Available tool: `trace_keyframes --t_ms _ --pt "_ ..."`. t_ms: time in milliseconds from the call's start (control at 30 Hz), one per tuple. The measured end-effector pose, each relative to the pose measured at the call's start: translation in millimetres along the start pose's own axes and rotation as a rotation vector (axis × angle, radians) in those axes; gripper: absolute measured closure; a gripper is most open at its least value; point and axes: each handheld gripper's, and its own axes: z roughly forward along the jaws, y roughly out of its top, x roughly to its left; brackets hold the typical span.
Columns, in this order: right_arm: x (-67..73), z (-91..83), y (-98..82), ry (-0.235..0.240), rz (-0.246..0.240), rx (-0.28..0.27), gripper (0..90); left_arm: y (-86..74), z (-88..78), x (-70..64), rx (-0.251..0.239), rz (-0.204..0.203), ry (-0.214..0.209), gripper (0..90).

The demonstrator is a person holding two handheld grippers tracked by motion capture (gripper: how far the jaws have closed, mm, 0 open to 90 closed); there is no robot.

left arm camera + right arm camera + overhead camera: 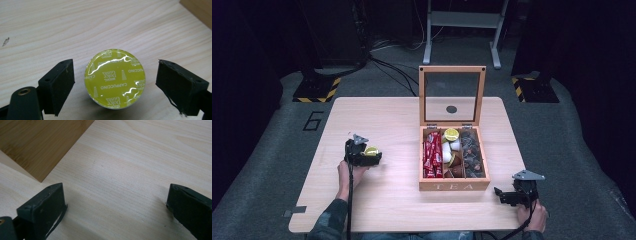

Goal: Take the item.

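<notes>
A yellow-green coffee capsule [115,78] with a "Cappuccino" foil lid stands on the pale wooden table [75,25]. It lies between the jaws of my left gripper [115,86], with a gap on each side, so the gripper is open around it. From above, that capsule [371,150] and left gripper [366,156] sit at the table's left. My right gripper [504,196] rests near the front right edge, open, with bare wood between its fingers [42,207]. It points towards the wooden tea box [454,186].
The tea box's glass lid [452,95] stands upright. Inside are red sachets [432,155], more capsules [451,134] and dark packets [473,155]. A corner of the box [37,145] lies ahead of the right gripper. The table [382,120] ends close behind both hands.
</notes>
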Motion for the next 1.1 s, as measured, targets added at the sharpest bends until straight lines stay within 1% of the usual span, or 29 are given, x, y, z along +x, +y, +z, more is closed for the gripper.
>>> trace_keyframes --t_ms 33,100,167,200,233,267,300,333,367,400,433,533,567,633,667,700,733,767,800,833,867,1000,1033,1100 --pt "-0.2 0.0 0.0 0.002 -0.002 0.002 1.1 0.2 -3.7 -0.8 -0.012 0.003 0.0 14.5" --pt "-0.6 0.2 0.1 0.002 -0.005 0.002 1.1 0.3 -10.3 -2.4 -0.02 0.005 -0.008 13.7" --pt "-0.6 0.2 0.1 0.002 -0.004 0.002 1.1 0.7 -19.1 -3.5 -0.021 0.023 -0.015 13.5" --pt "-0.6 0.2 0.1 0.002 -0.004 0.002 1.1 0.3 -26.6 -3.8 -0.03 0.033 -0.017 12.5" --pt "-0.6 0.2 0.1 0.002 -0.004 0.002 1.1 0.3 -26.6 -3.8 -0.03 0.033 -0.017 12.2" --pt "-0.6 0.2 0.1 0.002 -0.004 0.002 1.1 -0.5 -30.7 -5.3 -0.05 0.015 -0.016 12.2" --pt "-0.7 0.2 0.1 0.002 -0.004 0.002 1.1 -1.7 -36.8 -5.5 -0.058 0.015 -0.022 12.2" --pt "-0.6 0.2 0.1 0.002 -0.004 0.002 1.1 -2.5 -40.7 -5.2 -0.064 0.017 -0.025 11.5" --pt "-0.7 0.2 0.1 0.002 -0.004 0.002 1.1 -5.4 -51.4 -5.2 -0.086 0.025 -0.017 11.5" --pt "-0.6 0.3 0.1 0.002 -0.004 0.002 1.1 -6.9 -56.4 -4.7 -0.09 0.033 -0.017 11.5" --pt "-0.7 0.2 0.1 0.002 -0.004 0.002 1.1 -6.9 -56.4 -4.7 -0.09 0.033 -0.017 11.5" --pt "-0.7 0.2 0.1 0.002 -0.004 0.002 1.0 -13.4 -69.4 -2.0 -0.107 0.033 -0.012 11.4" --pt "-0.6 0.2 0.1 0.002 -0.003 0.002 1.1 -18.9 -76.7 1.3 -0.116 0.031 -0.005 11.5" --pt "-0.6 0.2 0.1 0.002 -0.003 0.002 1.1 -25.2 -82.5 5.2 -0.12 0.025 0.001 11.5" --pt "-0.6 0.2 0.1 0.002 -0.003 0.002 1.1 -25.2 -82.5 5.2 -0.12 0.025 0.001 11.4" --pt "-0.6 0.2 0.1 0.002 -0.004 0.002 1.0 -31.6 -87.4 8.9 -0.118 0.021 0.006 11.5" --pt "-0.6 0.2 0.1 0.002 -0.004 0.002 1.0 -31.6 -87.4 8.9 -0.118 0.021 0.006 11.5" --pt "-0.7 0.2 0.1 0.002 -0.004 0.002 1.1 -34.9 -90.0 10.3 -0.116 0.016 0.01 11.5" --pt "-0.6 0.2 0.1 0.002 -0.004 0.002 1.1 -38.7 -92.1 11.5 -0.122 0.01 0.015 11.5" --pt "-0.6 0.3 0.1 0.002 -0.004 0.002 1.1 -45.8 -95.9 14.3 -0.118 0.006 0.021 11.5" --pt "-0.6 0.3 0.1 0.002 -0.004 0.002 1.1 -45.8 -95.9 14.3 -0.118 0.006 0.021 11.5" --pt "-0.6 0.2 0.1 0.002 -0.004 0.002 1.1 -61.4 -99.3 20.3 -0.112 -0.003 0.041 11.4" --pt "-0.6 0.2 0.1 0.002 -0.004 0.002 1.0 -65.1 -100.2 21.9 -0.101 -0.008 0.039 11.4" --pt "-0.7 0.2 0.1 0.002 -0.004 0.002 1.0 -74.0 -101.9 25.0 -0.097 -0.013 0.052 11.4"
